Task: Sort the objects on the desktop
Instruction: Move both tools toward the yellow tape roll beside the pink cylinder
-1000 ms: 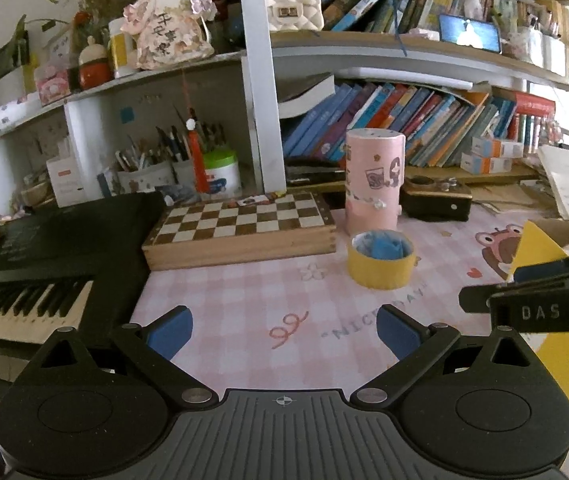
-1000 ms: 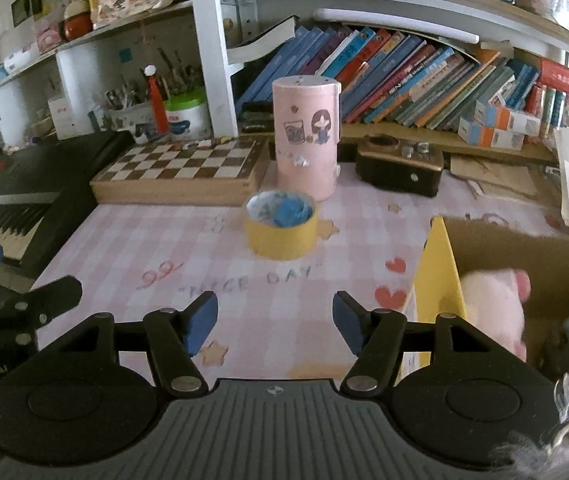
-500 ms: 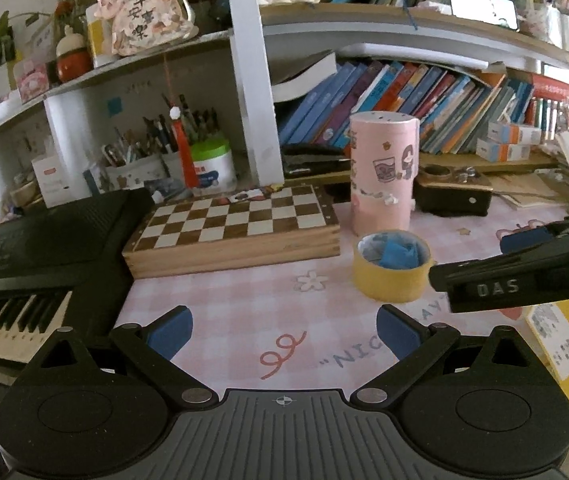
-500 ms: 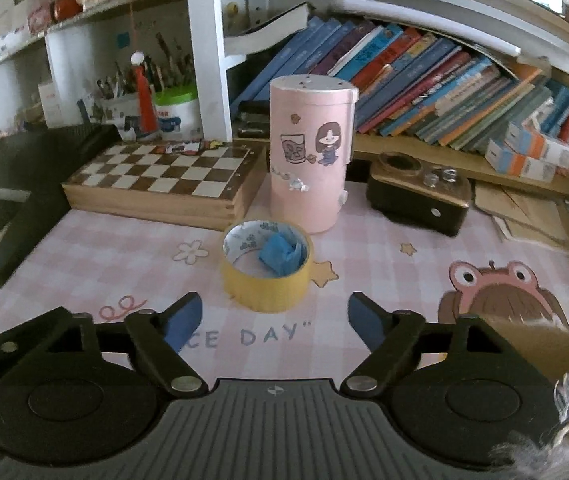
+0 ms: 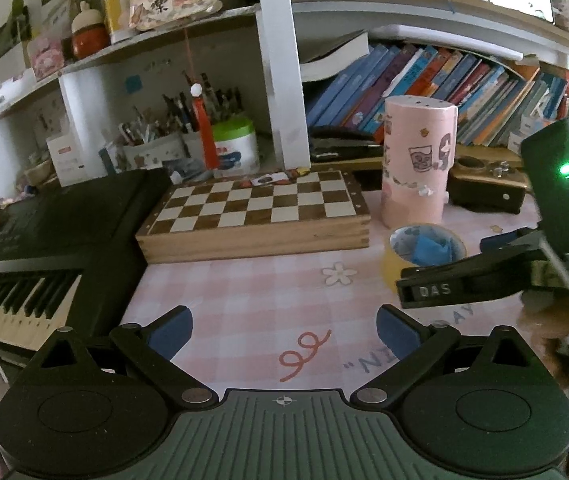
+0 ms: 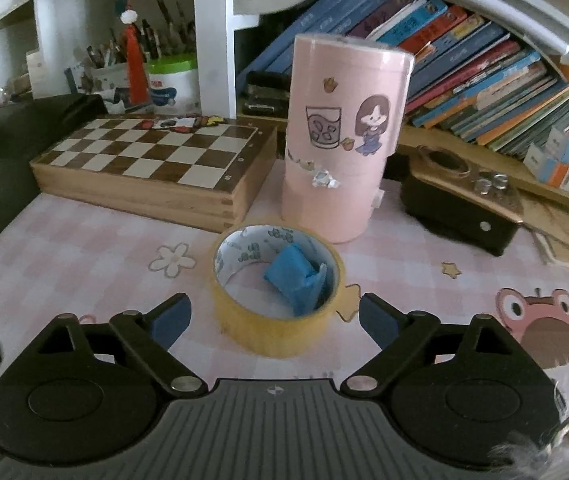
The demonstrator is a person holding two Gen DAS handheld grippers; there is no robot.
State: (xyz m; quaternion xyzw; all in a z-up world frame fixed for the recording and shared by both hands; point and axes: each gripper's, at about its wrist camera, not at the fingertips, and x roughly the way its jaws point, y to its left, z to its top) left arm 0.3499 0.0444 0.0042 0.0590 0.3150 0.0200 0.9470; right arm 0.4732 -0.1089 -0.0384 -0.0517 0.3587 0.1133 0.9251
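A yellow tape roll (image 6: 280, 304) with a blue scrap (image 6: 296, 280) inside lies on the pink checked mat. My right gripper (image 6: 274, 320) is open, its jaws either side of the roll's near edge, not touching it. The roll also shows in the left wrist view (image 5: 424, 248), partly behind the right gripper's arm. My left gripper (image 5: 284, 330) is open and empty over the mat, left of the roll. A pink cylinder (image 6: 344, 136) stands upright just behind the roll.
A wooden chessboard box (image 6: 156, 168) lies at the back left. A black keyboard (image 5: 24, 256) runs along the left edge. A black and wood box (image 6: 460, 204) sits at the back right. Shelves of books and pen holders (image 5: 188, 148) stand behind.
My right gripper has moved forward and left, closing in on the tape roll, which now sits between its jaws. The yellow box and plush toy have left its view. My left gripper shifted slightly.
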